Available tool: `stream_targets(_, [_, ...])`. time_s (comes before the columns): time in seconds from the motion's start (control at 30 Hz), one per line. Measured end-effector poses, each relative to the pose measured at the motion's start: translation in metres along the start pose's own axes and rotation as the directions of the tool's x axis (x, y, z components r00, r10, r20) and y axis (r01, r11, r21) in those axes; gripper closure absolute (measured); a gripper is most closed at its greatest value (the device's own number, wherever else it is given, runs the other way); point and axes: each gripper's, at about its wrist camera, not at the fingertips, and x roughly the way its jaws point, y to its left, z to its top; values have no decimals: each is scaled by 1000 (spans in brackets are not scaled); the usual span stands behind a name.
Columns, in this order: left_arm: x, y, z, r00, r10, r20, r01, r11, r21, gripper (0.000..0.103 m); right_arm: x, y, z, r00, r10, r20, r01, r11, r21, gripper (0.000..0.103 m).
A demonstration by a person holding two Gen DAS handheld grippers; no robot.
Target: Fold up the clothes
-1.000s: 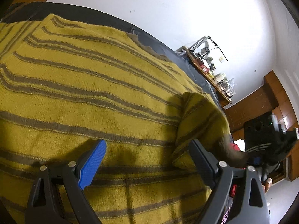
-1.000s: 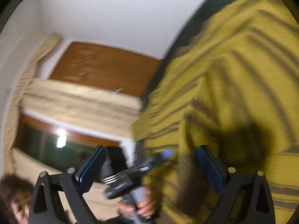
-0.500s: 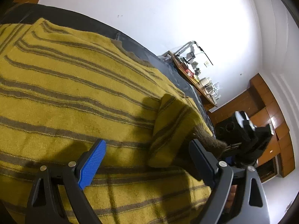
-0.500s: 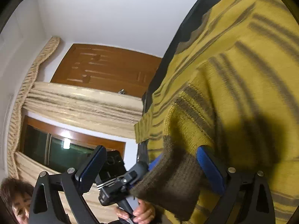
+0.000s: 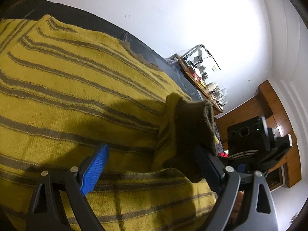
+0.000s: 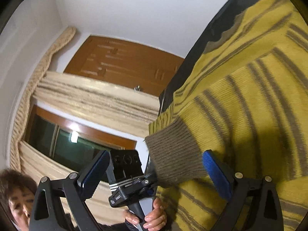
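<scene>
The yellow striped sweater lies spread flat on a dark surface. Its sleeve runs across the body, with the brown cuff raised between the two tongs. The left gripper stands wide, the cuff just ahead of its right finger. The right gripper also stands wide, the cuff sitting in its gap, ungripped, so the right hand looks nearer.

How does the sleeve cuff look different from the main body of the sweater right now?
The cuff is plain brown ribbed knit; the sweater body is mustard yellow with brown stripes. The cuff is raised and bunched by the gripper fingers; the body lies spread flat. Both belong to one knitted garment.
</scene>
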Motion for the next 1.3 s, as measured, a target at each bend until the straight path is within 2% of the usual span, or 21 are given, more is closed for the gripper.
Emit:
stream_targets(0.3, [-6, 3, 2, 997, -74, 17, 74, 997, 4, 11, -23, -18, -3, 998, 11, 58, -14, 998, 58, 4])
stream_targets(0.43, [-12, 18, 3, 988, -153, 7, 153, 984, -92, 11, -38, -27, -7, 995, 0, 95, -7, 997, 72, 4])
stream_targets(0.5, [-13, 21, 4, 986, -167, 11, 168, 979, -120, 7, -43, -31, -9, 994, -16, 110, 9, 998, 64, 4])
stream_targets(0.63, [-6, 20, 5, 991, -132, 28, 134, 983, -127, 1, -51, -38, -14, 992, -17, 126, 11, 999, 46, 4])
stream_targets(0.83, [21, 19, 10, 994, -96, -49, 86, 980, -177, 1, -61, -39, -19, 989, -5, 151, 4, 1000, 10, 4])
stream_targets(0.93, [30, 18, 10, 996, -62, -69, 48, 982, -185, 1, -67, -34, -21, 985, -31, 167, 36, 999, -25, 4])
stream_targets(1.03, [38, 12, 11, 996, -23, -91, 7, 985, -171, 4, -73, -23, -23, 973, -93, 211, 113, 990, -80, 4])
stream_targets(1.13, [46, 7, 11, 991, 44, -123, -61, 990, -131, 30, -81, -9, -27, 949, -161, 270, 204, 969, -139, 4])
stream_targets(1.2, [53, 5, 12, 984, 103, -148, -118, 988, -96, 65, -86, -1, -29, 929, -202, 311, 265, 948, -174, 4])
stream_targets(1.23, [55, 4, 12, 977, 141, -158, -154, 985, -75, 75, -88, 3, -30, 917, -225, 330, 296, 937, -185, 4])
stream_targets(1.27, [58, 2, 13, 970, 179, -167, -190, 980, -53, 91, -89, 6, -31, 904, -248, 349, 328, 925, -192, 4])
stream_targets(1.3, [60, 1, 14, 963, 208, -172, -217, 976, -35, 92, -91, 7, -32, 894, -263, 363, 349, 917, -195, 4])
